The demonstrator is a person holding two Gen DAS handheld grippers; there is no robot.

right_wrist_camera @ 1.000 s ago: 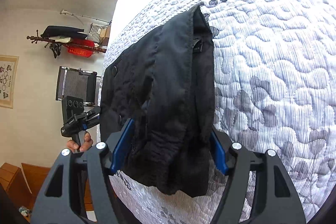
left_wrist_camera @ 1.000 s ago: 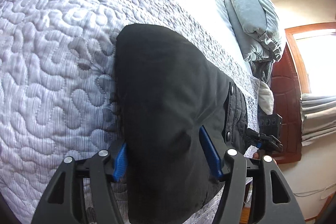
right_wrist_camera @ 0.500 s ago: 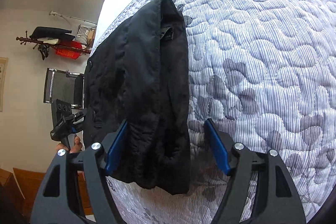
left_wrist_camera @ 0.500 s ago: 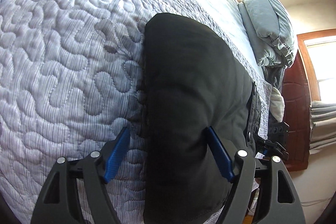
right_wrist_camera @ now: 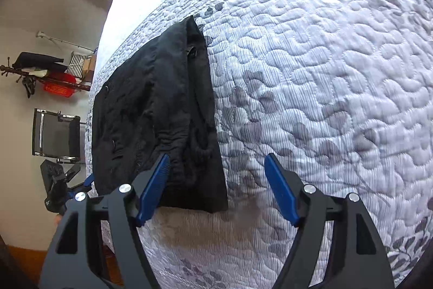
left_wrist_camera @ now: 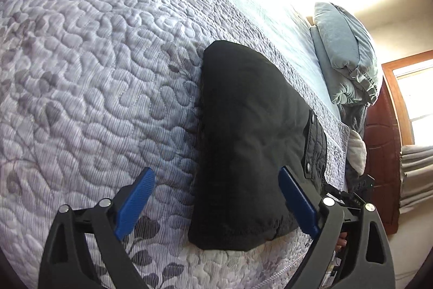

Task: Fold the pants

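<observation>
The left gripper (left_wrist_camera: 216, 197) has its two blue-padded fingers (left_wrist_camera: 134, 203) spread wide and holds nothing; its right pad overlaps the near edge of the folded black fabric pants (left_wrist_camera: 249, 142) in the picture, though whether it touches the cloth is hard to tell. The right gripper (right_wrist_camera: 217, 187) is likewise wide apart and empty, its left blue finger (right_wrist_camera: 154, 187) lying over the near corner of the pants (right_wrist_camera: 162, 110) and its right finger over bare bedding.

The pants lie as a compact, thick folded bundle on the pale lilac quilted bedspread with a grey leaf print (left_wrist_camera: 89, 67), close to the near edge of the bed. The waistband, with its belt loop, shows along the right side of the bundle in the right wrist view.

Farther up the bed, a heap of grey-blue pillows and bedding (left_wrist_camera: 346, 56) sits against a reddish wooden headboard (left_wrist_camera: 381, 148). In the right wrist view, a black mesh chair (right_wrist_camera: 55, 136) stands beside the bed, with a wall rack carrying a red basket (right_wrist_camera: 58, 84) above it.
</observation>
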